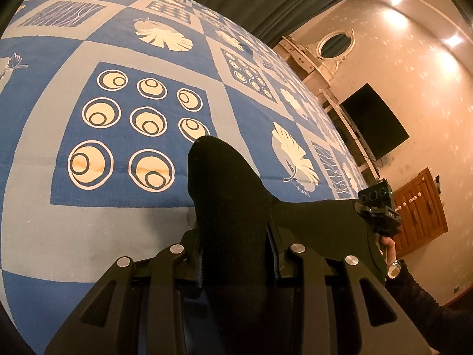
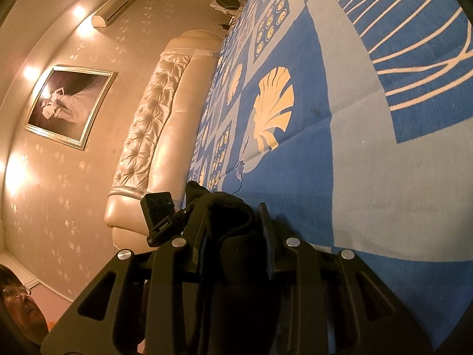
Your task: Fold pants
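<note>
Black pants (image 1: 233, 207): soft dark fabric, bunched, lifted above the blue patterned bed, stretched taut sideways between two held points

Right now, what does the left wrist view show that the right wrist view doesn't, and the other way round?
Only the left wrist view shows the dark screen on the wall, the oval mirror, the wooden cabinet and the right gripper clamped on the pants.

Only the right wrist view shows the padded headboard, the framed picture and the air conditioner.

Both show black pants pinched between the jaws over the blue patterned bedspread.
</note>
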### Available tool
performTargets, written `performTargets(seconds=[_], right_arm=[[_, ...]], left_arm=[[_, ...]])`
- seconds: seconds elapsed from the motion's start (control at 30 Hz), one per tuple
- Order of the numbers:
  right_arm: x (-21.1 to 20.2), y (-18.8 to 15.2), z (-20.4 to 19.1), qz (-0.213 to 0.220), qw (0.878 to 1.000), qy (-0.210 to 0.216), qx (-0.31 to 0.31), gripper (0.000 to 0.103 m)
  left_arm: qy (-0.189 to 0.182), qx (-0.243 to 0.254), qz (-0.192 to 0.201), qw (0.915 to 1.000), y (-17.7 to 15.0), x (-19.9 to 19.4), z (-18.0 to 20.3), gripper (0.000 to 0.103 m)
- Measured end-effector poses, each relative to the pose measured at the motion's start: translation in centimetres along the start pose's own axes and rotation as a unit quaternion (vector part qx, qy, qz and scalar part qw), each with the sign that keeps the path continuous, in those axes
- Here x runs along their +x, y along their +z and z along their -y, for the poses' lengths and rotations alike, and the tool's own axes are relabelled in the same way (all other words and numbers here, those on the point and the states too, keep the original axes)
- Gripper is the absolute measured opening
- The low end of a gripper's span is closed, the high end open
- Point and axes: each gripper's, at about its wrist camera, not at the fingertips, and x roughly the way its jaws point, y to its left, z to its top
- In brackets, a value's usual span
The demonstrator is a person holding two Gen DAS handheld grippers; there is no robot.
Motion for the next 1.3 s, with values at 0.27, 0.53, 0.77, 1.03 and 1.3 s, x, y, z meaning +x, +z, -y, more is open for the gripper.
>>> performTargets(seconds=[0.27,0.53,0.77,1.03,1.3], right_arm=[[0.0,-0.1,0.0,-0.001,1.000,-0.001,-0.001,0.028],[-0.1,0.0,0.1,0.000,1.000,0.000,-0.001,0.028],[-0.2,0.2,0.2,0.000,1.000,0.000,-0.001,0.028],[-0.3,0.4,0.3,0.000,1.000,0.002,0.001,0.028],[-0.6,1.1,0.5,-0.001,1.000,0.024,0.017,0.037]], left_arm=[[-0.001,-0.001,0.001,1.0000,0.0,0.0,0.0,0.032],[-0.002,-0.003,0.002,1.0000,-0.1,0.1,0.0,0.032],[-0.004,-0.006,0.003,1.0000,-0.2,0.2,0.0,0.032],[-0.014,-0.019,0.003,0.9997,-0.3,0.4,-0.4,0.039],[-0.056,-0.014,0.001,0.9983,-0.3,0.6,-0.5,0.060]])
